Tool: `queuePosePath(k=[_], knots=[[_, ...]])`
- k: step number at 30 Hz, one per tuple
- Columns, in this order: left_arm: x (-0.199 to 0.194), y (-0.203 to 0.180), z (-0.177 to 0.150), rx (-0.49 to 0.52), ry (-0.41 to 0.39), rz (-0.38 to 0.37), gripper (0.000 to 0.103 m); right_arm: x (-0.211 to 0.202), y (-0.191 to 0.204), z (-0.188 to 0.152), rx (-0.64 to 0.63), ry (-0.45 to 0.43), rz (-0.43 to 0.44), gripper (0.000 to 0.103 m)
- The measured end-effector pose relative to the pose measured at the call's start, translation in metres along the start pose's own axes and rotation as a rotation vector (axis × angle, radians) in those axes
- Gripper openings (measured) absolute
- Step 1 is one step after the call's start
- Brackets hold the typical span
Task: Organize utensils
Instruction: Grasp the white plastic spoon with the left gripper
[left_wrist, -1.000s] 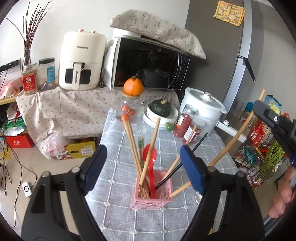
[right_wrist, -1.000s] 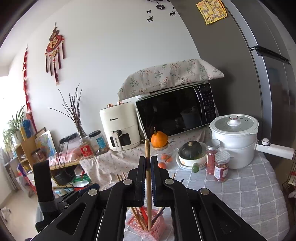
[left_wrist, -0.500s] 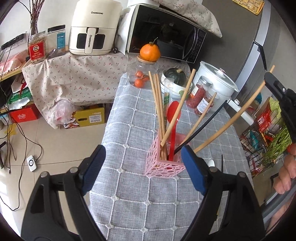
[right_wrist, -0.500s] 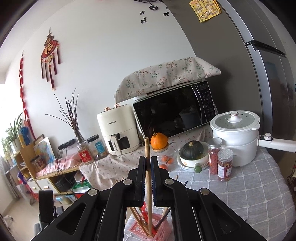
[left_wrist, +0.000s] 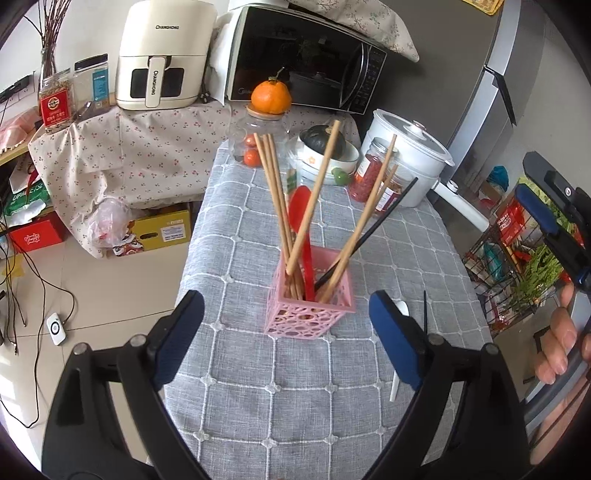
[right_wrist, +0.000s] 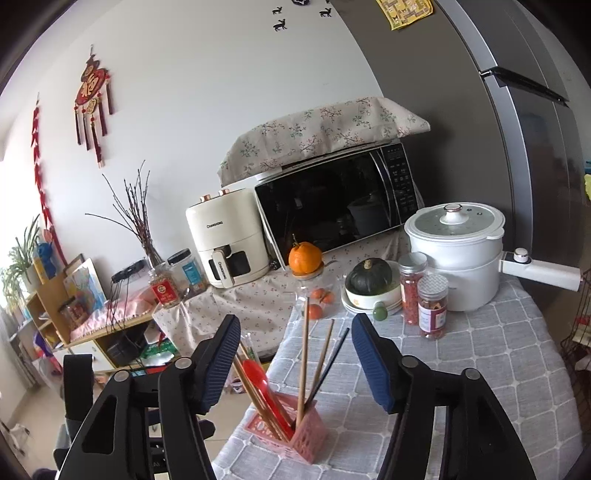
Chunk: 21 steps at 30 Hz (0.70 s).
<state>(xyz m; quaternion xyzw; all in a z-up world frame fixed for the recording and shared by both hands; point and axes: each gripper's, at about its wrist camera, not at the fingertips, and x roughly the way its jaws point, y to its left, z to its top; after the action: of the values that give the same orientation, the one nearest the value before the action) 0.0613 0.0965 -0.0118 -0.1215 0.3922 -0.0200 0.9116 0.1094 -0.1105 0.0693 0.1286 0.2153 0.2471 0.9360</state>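
Observation:
A pink perforated utensil holder stands on the grey checked tablecloth. It holds several wooden chopsticks, a black chopstick and a red spoon. The holder also shows in the right wrist view. My left gripper is open and empty, just in front of the holder. My right gripper is open and empty above the holder; it also shows at the right edge of the left wrist view. A white spoon and a black chopstick lie on the cloth beside my left gripper's right finger.
At the table's far end stand a jar with an orange on top, a bowl with a green squash, two spice jars and a white cooker. A microwave and an air fryer sit behind.
My right gripper has opened and let go of the wooden chopstick, which now stands in the pink holder. My left gripper has drawn back and tilted down a little.

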Motion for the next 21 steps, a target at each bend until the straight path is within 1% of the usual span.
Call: queuePosePath(k=[1,4,8,11,14,17,21], knots=[[0.000,-0.003,-0.001,0.009,0.006,-0.007,0.094,-0.005,-0.005,0.000,-0.002,0.003,-0.012,0.074],[0.003,-0.016,-0.006,0.037,0.027,-0.027,0.095,-0.016,-0.020,-0.002,-0.011,0.028,-0.058,0.079],[0.012,-0.036,-0.014,0.077,0.075,-0.059,0.096,-0.028,-0.051,-0.010,0.011,0.079,-0.154,0.083],[0.021,-0.054,-0.020,0.107,0.111,-0.072,0.096,-0.030,-0.078,-0.018,0.046,0.136,-0.231,0.084],[0.032,-0.073,-0.027,0.143,0.154,-0.079,0.096,-0.030,-0.104,-0.029,0.069,0.208,-0.323,0.085],[0.042,-0.092,-0.032,0.183,0.192,-0.078,0.096,-0.026,-0.130,-0.042,0.096,0.307,-0.411,0.085],[0.061,-0.118,-0.040,0.228,0.256,-0.082,0.096,-0.019,-0.161,-0.064,0.163,0.456,-0.474,0.085]])
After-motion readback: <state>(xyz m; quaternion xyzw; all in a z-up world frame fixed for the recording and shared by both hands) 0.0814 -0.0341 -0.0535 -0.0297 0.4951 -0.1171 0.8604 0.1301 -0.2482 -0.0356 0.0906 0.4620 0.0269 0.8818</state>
